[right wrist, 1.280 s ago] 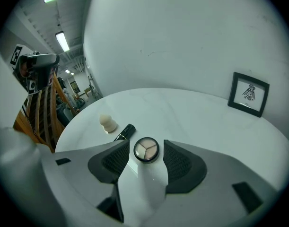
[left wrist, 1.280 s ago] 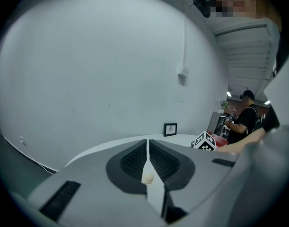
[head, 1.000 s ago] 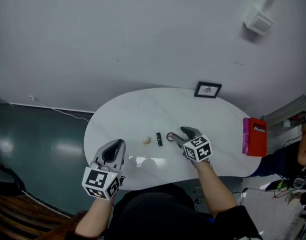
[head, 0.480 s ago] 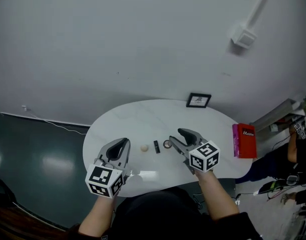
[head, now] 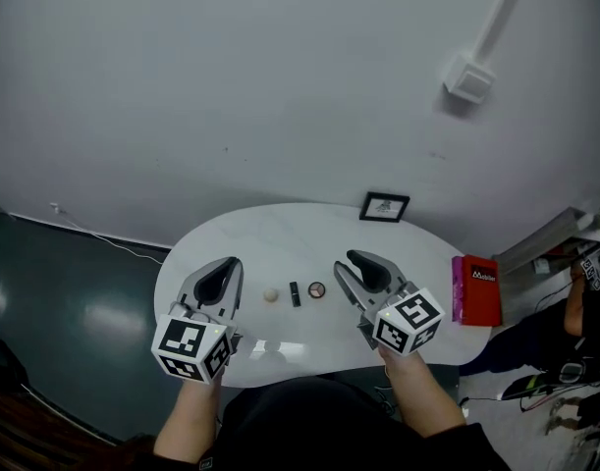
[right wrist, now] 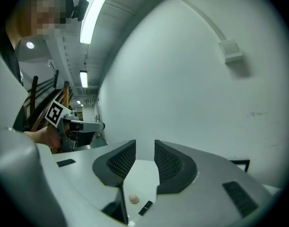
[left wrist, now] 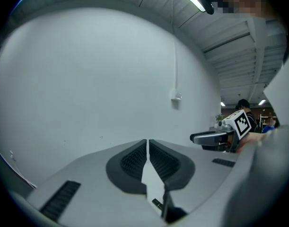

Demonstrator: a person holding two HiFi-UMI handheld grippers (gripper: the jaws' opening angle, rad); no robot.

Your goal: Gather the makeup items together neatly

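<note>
a white oval table (head: 280, 238) stands by a plain grey wall (head: 231, 86), over a dark green floor (head: 74, 302). three makeup things lie in a short row near the middle of the table. on the left is a small beige ball (head: 271, 294). in the middle is a little black stick (head: 295, 293). on the right is a small round brown compact (head: 317, 289). they are close to each other but do not seem to touch.

the left gripper (head: 221, 271) is held in the air over the near left side of the table. its two jaws are pressed together, and nothing is between them.

the right gripper (head: 351, 263) is held in the air over the near right side, just beside the round compact in the head view. its jaws have just been closing. there is a gap between them now, and only air is in it. in the right gripper view, the ball and the black stick show far below the jaws, down on the table.

at the back edge of the table stands a small black picture frame (head: 384, 207). at the right end stands a red box (head: 476, 290). a small white box (head: 468, 78) sits high on the wall.
</note>
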